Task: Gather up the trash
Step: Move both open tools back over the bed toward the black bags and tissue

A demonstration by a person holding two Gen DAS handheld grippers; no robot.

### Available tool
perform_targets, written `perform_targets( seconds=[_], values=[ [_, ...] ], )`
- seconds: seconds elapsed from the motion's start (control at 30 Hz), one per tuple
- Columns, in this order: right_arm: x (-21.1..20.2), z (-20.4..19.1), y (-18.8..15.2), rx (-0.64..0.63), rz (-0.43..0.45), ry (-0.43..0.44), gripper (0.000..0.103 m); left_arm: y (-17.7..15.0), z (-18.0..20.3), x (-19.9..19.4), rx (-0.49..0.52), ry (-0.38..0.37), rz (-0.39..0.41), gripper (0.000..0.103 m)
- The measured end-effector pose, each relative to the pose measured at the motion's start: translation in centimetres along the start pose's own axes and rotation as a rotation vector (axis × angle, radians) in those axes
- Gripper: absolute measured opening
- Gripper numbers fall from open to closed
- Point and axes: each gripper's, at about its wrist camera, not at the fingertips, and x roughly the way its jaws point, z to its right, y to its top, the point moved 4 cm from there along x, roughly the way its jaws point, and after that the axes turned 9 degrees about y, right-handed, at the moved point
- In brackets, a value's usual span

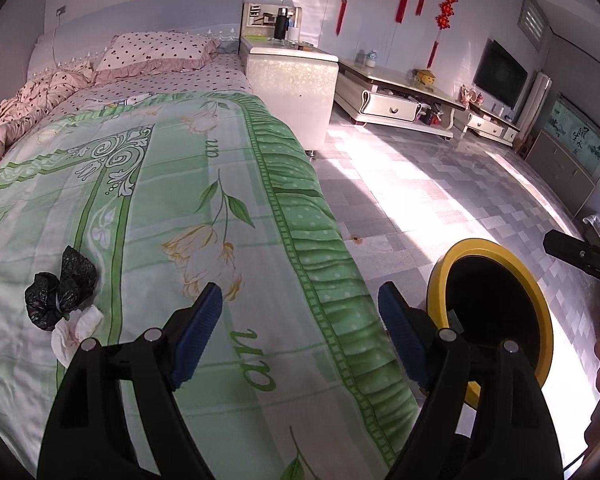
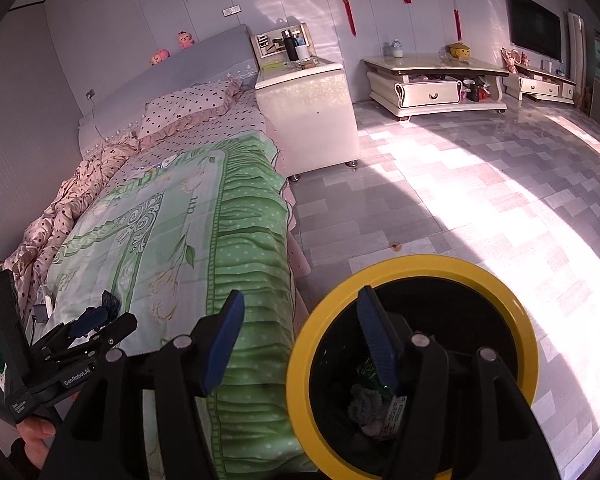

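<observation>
"GenRobot.AI" on the left hand-held gripper (image 2: pixel 96 322); "un" on bedspread (image 1: pixel 204 184).

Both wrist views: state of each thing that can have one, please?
Left gripper: open, empty.
Right gripper: open, empty, over the bin's rim.
Bin: upright, no lid, trash inside.
Black bag: crumpled, on the bed.
Tissue: crumpled, against the bag.
Drawer: shut.
TV: off.

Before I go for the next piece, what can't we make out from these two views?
- Bin contents: right wrist view, the right claw covers part; the rest is dark.
- Black bag and tissue: nearly hidden in the right wrist view by the left claw.
- Bed near end: cut off by both frames' lower edges.
</observation>
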Motion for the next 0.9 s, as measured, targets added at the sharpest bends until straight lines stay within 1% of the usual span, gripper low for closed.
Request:
perform_targets(
  seconds=[0.33, 0.53, 0.73, 0.9],
  values=[
    [3.6, -8.6, -0.4, -0.127, -0.050, 0.100, 0.056, -0.5, -10.7, 0.2, -0.107, 0.125, -0.013, 0.076],
    [6.4, -14.0, -1.5, -0.192, -0.103, 0.161, 0.056, -1.1, -17.0, 0.0, -0.167, 0.193, -0.026, 0.076],
    [9.1, -18.5, -3.0, -0.248, -0.157, 0.211, 0.056, -1.7, -21.9, -0.1, -0.210, 0.251, -0.029, 0.076],
    [11.3, -21.7, -4.3, -0.290, -0.198, 0.246, 0.056, -2.5, -25.2, 0.8, -0.251, 0.282, -0.049, 0.076]
  ],
)
